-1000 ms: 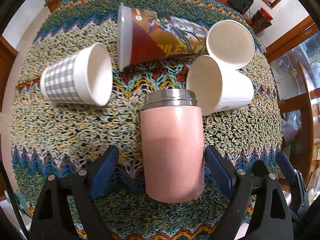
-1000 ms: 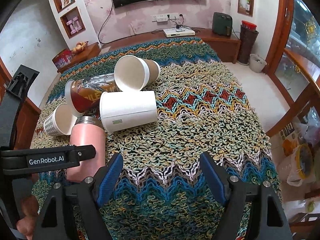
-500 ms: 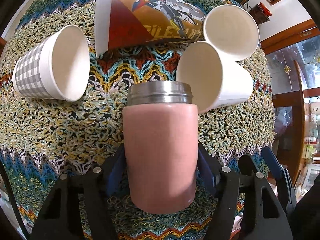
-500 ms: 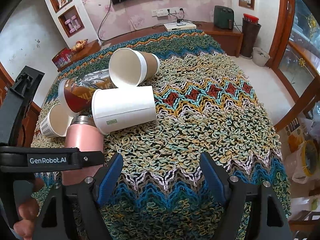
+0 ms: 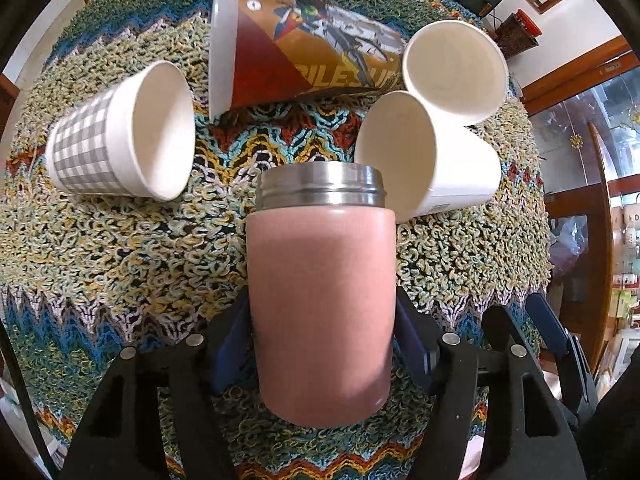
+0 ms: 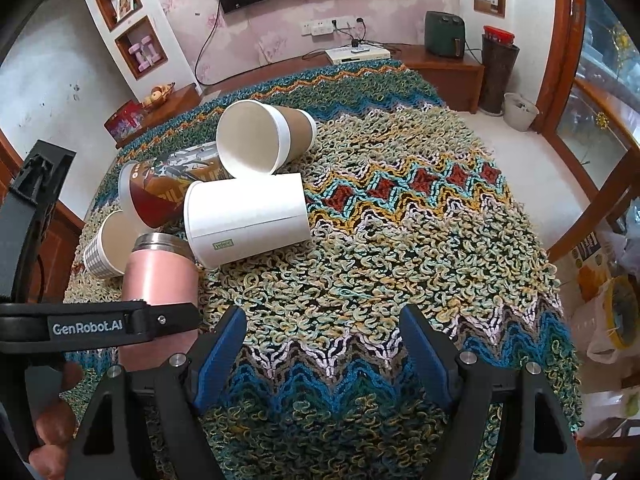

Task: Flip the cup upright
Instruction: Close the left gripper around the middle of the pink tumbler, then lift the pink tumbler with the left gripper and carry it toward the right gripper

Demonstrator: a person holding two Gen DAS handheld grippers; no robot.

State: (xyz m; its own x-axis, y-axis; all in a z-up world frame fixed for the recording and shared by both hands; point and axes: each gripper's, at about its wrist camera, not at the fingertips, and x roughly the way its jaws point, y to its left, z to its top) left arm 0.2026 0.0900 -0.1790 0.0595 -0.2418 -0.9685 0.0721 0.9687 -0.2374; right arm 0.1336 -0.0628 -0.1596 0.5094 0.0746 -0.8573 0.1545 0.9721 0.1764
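Note:
A pink steel cup (image 5: 320, 304) with a silver rim lies on its side, mouth pointing away, on the knitted zigzag cloth (image 5: 120, 264). My left gripper (image 5: 322, 336) is shut on the pink cup's body, one blue pad on each side. The cup also shows at the left of the right wrist view (image 6: 160, 276), with the left gripper's black body across it. My right gripper (image 6: 322, 344) is open and empty above the cloth (image 6: 400, 240), to the right of the cup.
Several paper cups lie on their sides beyond the pink cup: a grey checked one (image 5: 120, 152), a tall printed brown one (image 5: 304, 52), a plain white one (image 5: 424, 160) and a brown-sleeved one (image 6: 264, 140). Wooden cabinets and a TV wall stand behind the table.
My left gripper moved forward around the pink cup and closed on it. The right gripper stayed open and barely moved.

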